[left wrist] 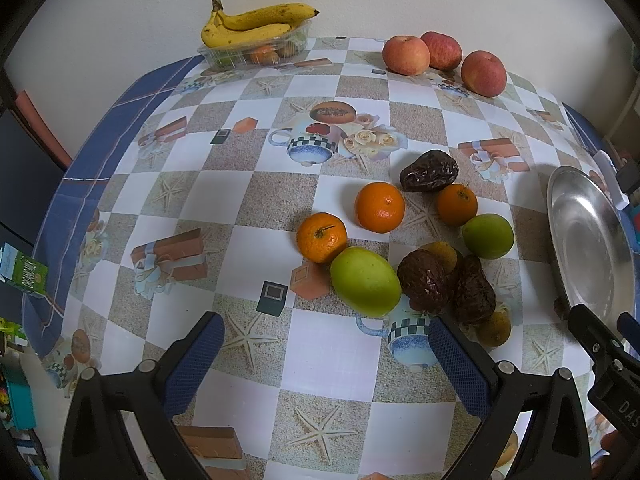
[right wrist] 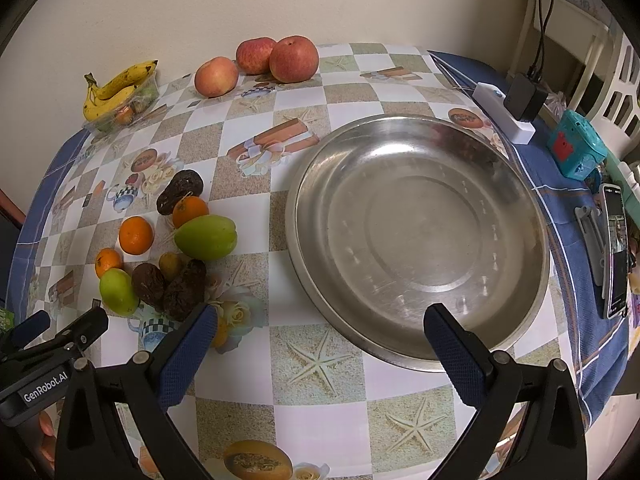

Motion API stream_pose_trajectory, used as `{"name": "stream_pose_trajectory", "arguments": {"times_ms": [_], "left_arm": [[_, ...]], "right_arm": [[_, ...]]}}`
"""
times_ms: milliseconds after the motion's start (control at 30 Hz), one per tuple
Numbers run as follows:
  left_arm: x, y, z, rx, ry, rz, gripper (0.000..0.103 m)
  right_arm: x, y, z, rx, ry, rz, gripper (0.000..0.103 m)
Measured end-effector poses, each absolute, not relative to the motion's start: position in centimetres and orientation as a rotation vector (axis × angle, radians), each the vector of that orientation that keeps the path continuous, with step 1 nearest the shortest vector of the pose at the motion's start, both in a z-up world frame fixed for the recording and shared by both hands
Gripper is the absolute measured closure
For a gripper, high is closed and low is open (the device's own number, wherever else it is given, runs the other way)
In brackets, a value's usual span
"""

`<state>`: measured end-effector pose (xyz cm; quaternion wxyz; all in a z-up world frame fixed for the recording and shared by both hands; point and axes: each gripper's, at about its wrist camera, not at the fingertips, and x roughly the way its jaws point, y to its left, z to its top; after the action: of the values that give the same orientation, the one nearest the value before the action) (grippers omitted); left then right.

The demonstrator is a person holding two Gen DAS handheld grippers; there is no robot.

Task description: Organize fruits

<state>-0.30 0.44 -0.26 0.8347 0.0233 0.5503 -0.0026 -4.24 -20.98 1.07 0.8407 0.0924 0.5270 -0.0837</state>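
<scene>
oranges [left wrist: 379, 207], green fruit [left wrist: 365, 282] and wrinkled dark fruit [left wrist: 424, 282] cluster on a checkered tablecloth [left wrist: 256, 200] beside an empty steel dish [right wrist: 416, 236]; left gripper [left wrist: 326, 344] and right gripper [right wrist: 320, 336] spread wide, holding nothing.

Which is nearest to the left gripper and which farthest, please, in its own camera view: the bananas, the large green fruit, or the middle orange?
From the left gripper:
1. Large green fruit, just ahead, slightly right.
2. Middle orange, mid-table.
3. Bananas, far back, by the wall.

Home dining rm: patterned tablecloth [left wrist: 328, 352], fruit, chair [right wrist: 600, 60].
</scene>
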Motion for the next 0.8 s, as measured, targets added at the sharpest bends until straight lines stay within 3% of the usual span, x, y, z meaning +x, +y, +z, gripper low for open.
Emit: {"name": "stream_pose_trajectory", "arguments": {"times_ms": [800], "left_arm": [[-0.04, 0.34, -0.47, 0.024, 1.188, -0.031, 0.0]], "right_arm": [[-4.1, -21.08, 0.94, 0.198, 1.122, -0.174, 0.0]]}}
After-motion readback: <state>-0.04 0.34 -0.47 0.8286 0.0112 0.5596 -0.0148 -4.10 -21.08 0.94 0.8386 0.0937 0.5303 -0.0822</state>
